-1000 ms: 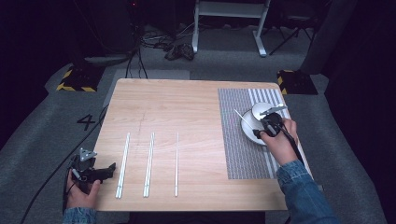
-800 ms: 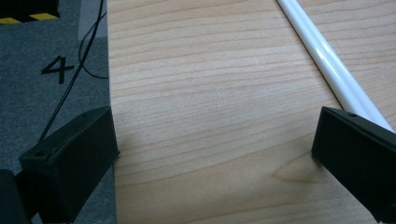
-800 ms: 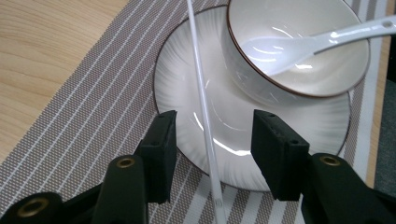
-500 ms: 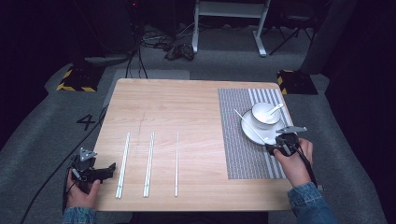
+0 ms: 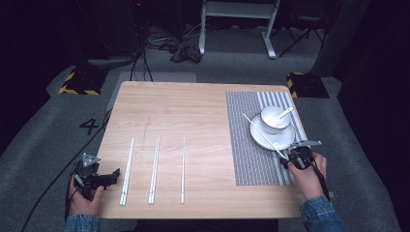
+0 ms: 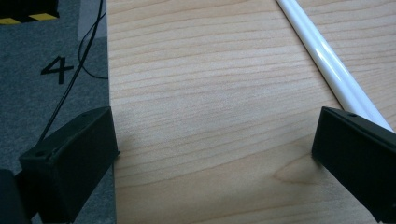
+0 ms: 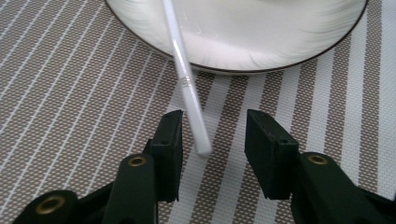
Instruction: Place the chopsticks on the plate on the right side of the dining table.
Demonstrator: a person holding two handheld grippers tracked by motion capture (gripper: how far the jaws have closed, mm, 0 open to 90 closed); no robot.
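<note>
A white chopstick (image 5: 263, 137) (image 7: 187, 79) lies slanted across the white plate (image 5: 285, 140) (image 7: 261, 37), its near end on the striped placemat (image 5: 246, 145) (image 7: 70, 93). My right gripper (image 5: 291, 159) (image 7: 212, 135) sits low at that end. Its jaws have just been closing and stand on either side of the tip without pressing it. A white bowl (image 5: 274, 117) with a spoon (image 5: 284, 114) rests on the plate. My left gripper (image 5: 113, 175) (image 6: 212, 149) stands open at the front left corner, beside a pair of white chopsticks (image 5: 126, 170) (image 6: 327, 56).
On the wooden table (image 5: 193, 111) (image 6: 210, 70) lie a second chopstick pair (image 5: 153, 169) and a single chopstick (image 5: 183, 169). Grey carpet with cables surrounds the table. A white stand (image 5: 237, 19) is at the back.
My right gripper has come from over the bowl toward the near edge and down to the chopstick's near end. The left gripper has stayed put.
</note>
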